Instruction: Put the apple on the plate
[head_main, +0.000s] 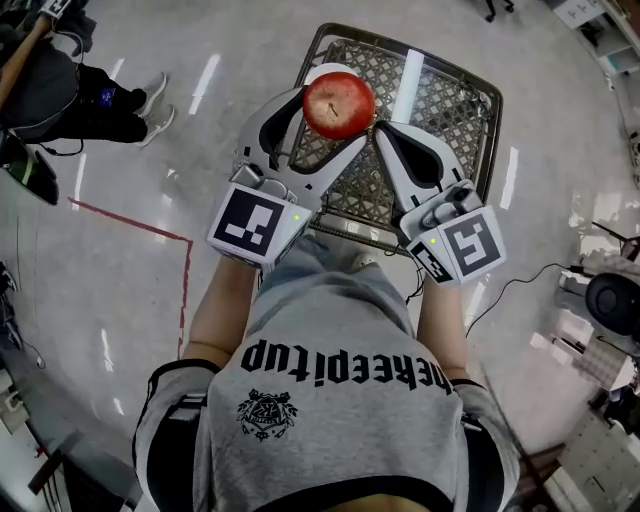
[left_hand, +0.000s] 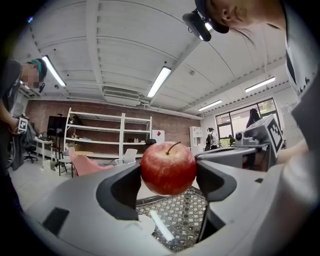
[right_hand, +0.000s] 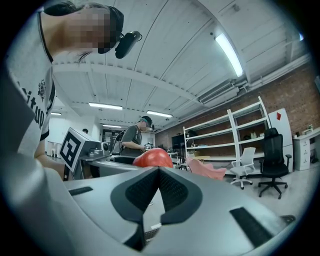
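From the head view, the left tongs (head_main: 331, 116) are clamped on the apple (head_main: 339, 103) from both sides and hold it in the air above the patterned mesh desk (head_main: 455, 110). The right tongs (head_main: 390, 135) sit just beside it with their jaws together and nothing in them. Both forearms reach forward from the body, and the two tools angle inward so their tips nearly meet at the fruit. No plate shows here.

In the left gripper view, the apple (left_hand: 168, 167) sits stem up between the pads of the left tongs (left_hand: 168, 180), gripped across its widest part. The desk (left_hand: 187, 220) lies below it, apart.

In the right gripper view, the right tongs (right_hand: 158, 187) are pressed shut and empty. The top of the apple (right_hand: 152, 158) shows just past their tip.

The step in hand looks like the carry, and the plate has to be found first, since no view shows it. A round, smooth fruit can roll out of a slack pinch, so the squeeze should stay even. It should be lowered until it rests on the plate before the jaws part, with the right tongs drawn aside.
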